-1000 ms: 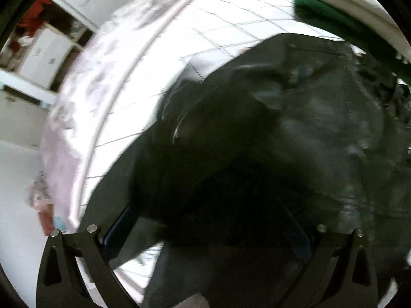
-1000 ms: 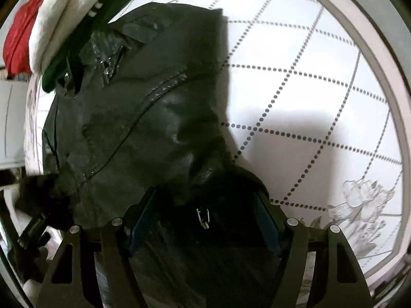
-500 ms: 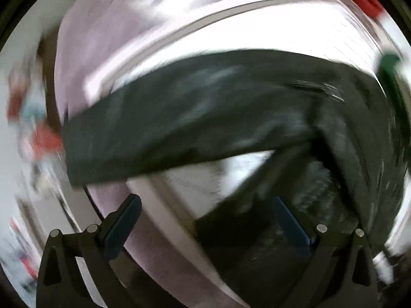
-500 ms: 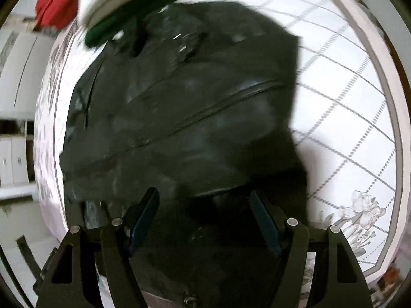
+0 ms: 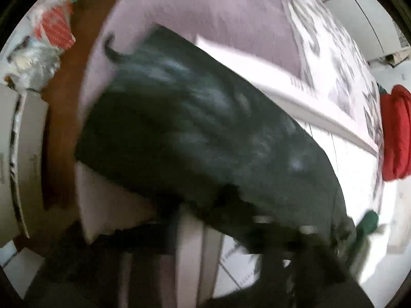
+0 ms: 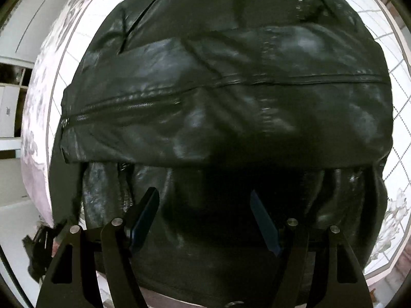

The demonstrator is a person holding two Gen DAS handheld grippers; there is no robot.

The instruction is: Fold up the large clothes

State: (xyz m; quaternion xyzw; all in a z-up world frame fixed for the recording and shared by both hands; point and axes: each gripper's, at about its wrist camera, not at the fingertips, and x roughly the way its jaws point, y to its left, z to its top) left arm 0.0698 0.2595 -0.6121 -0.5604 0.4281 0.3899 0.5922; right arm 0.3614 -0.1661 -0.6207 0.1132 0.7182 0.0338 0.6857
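— What are my right tongs point(image 6: 205, 220) doing?

— You are holding them spread wide, pointing steeply down. Their blue pads point(image 6: 143, 218) are standing apart over the lower part of the black leather jacket point(image 6: 226, 89), and nothing is being pinched between them.

— And the left tongs point(image 5: 226, 200)?

— Their jaws have just been closing, but that view is smearing too badly. I cannot tell whether they are gripping the jacket's point(image 5: 192, 128) edge or anything else.

— Where is the jacket lying?

— It is lying folded across the quilted white bed cover point(image 6: 385, 38), a sleeve with a zip running across its top, its collar far from you. A red garment point(image 5: 395, 133) is sitting near the cover's edge, well apart from it.
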